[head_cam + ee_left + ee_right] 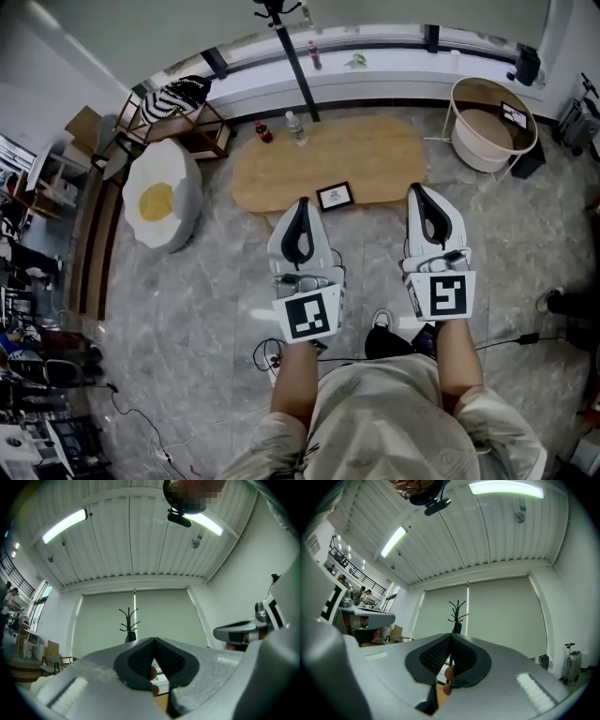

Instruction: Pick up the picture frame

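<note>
While both grippers hover short of the wooden table (375,150), the picture frame (335,196) sits on the tabletop close to its near edge, and that is the relation that matters. In the head view the frame lies ahead of the person, in the gap between the two tools. It is just ahead and to the right of the left gripper (301,204) and well to the left of the right gripper (418,190), so the left hand is plainly the nearer one.

The frame is small, dark-bordered and pale in the middle. Its long axis runs roughly across the view, along the table's near edge, with a slight tilt (whether it stands propped or lies flat I cannot tell from above).

Each gripper's own view shows its ribbed pads pressed together with nothing caught between them, both clenched and empty, pointing slightly upward at the far wall and coat stand. Neither touches the frame. By my judgement the jaws must part before either hand can close on the frame's edges.
</note>
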`<state>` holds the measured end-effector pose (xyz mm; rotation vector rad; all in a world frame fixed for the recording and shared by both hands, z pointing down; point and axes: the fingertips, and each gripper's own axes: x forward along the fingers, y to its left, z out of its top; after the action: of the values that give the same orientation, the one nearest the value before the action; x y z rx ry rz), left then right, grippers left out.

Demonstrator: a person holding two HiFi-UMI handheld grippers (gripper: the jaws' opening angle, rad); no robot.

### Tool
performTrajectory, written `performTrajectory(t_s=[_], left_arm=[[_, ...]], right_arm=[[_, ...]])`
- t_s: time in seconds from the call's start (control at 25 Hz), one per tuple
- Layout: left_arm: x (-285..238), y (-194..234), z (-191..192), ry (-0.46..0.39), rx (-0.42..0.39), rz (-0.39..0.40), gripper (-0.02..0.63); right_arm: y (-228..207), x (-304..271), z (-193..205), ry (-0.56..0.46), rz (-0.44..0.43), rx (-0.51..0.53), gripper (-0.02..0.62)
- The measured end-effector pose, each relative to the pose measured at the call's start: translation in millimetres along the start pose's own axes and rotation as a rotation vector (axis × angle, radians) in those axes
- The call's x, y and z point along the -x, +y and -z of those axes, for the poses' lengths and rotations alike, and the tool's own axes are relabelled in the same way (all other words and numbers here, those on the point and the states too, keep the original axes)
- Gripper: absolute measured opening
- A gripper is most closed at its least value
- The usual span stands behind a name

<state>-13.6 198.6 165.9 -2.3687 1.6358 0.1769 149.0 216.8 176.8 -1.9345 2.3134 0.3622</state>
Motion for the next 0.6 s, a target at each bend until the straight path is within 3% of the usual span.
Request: performTrajectory(t_s=[0.6], left_arm=[[-74, 22, 33, 0.045, 0.001, -0.079, 0.005]], right_arm=[[-22, -88, 36, 0.019, -0.076, -0.027, 0.002]])
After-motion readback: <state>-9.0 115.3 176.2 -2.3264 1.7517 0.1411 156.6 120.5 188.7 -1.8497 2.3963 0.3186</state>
